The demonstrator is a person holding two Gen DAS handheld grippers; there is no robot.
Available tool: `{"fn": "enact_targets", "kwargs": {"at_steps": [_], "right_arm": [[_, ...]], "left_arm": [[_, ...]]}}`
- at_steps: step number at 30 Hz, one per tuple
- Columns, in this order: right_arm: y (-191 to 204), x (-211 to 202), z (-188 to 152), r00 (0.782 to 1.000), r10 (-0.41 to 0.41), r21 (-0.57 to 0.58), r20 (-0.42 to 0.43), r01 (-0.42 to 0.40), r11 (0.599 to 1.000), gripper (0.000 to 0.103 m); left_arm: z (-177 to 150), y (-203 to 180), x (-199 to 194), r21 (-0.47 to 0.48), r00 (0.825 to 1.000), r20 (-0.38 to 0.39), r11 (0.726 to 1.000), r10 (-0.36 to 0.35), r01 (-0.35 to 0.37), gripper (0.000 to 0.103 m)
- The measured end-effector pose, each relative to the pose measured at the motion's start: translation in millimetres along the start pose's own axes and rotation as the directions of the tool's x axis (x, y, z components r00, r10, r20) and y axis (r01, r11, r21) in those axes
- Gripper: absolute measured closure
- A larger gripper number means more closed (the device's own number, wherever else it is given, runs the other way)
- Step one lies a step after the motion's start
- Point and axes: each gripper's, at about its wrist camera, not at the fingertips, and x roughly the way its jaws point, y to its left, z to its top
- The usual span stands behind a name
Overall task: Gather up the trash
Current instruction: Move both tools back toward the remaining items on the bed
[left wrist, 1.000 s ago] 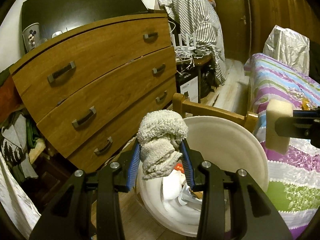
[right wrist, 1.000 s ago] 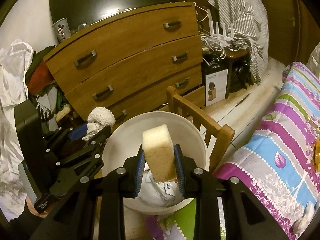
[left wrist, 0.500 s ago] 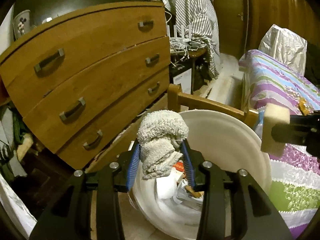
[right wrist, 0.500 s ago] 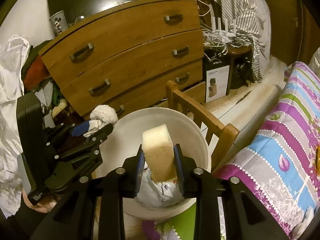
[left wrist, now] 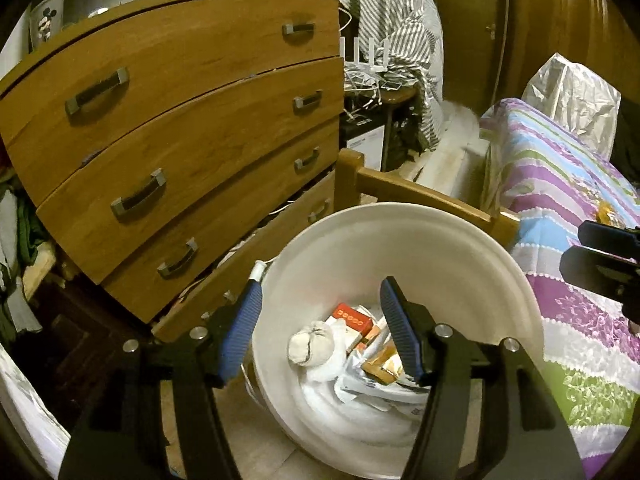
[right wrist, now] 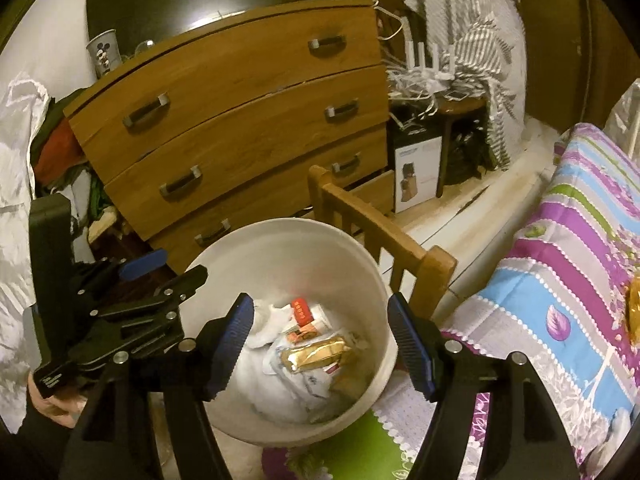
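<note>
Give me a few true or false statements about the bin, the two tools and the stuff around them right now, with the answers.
1. Both tools hold nothing. True: the left tool and right tool stand open and empty, their jaws having just been opening.
2. The white bin is empty. False: it holds wrappers, a red box and a rolled cloth.
3. A wooden chair stands right behind the bin. True.
4. The dresser has its top drawer pulled wide open. False: the top drawer is shut.
5. A cartoon-mouse cup sits on the dresser. True.
</note>
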Motion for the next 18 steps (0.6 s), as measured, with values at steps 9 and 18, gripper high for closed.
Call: {"fn": "enact_targets", "kwargs": {"at_steps": [9,18], "right_arm": [[-22.6,-80.7,-50.4,0.959,-0.145,0.052,0.245,0.136,0.989,0.032],[-89.0,-178.3,-144.8,0.89,-0.319,0.184,0.327,0.271,0.945,0.025]], "left_arm": [[-11.8,-49.9,-49.3,0.034,0.991,0.135,0.999,0.005,-0.01,0.03],[-36.8,-135.9,-86.6,0.189,0.97,0.202,0.977,-0.134,0.096,0.02]]}}
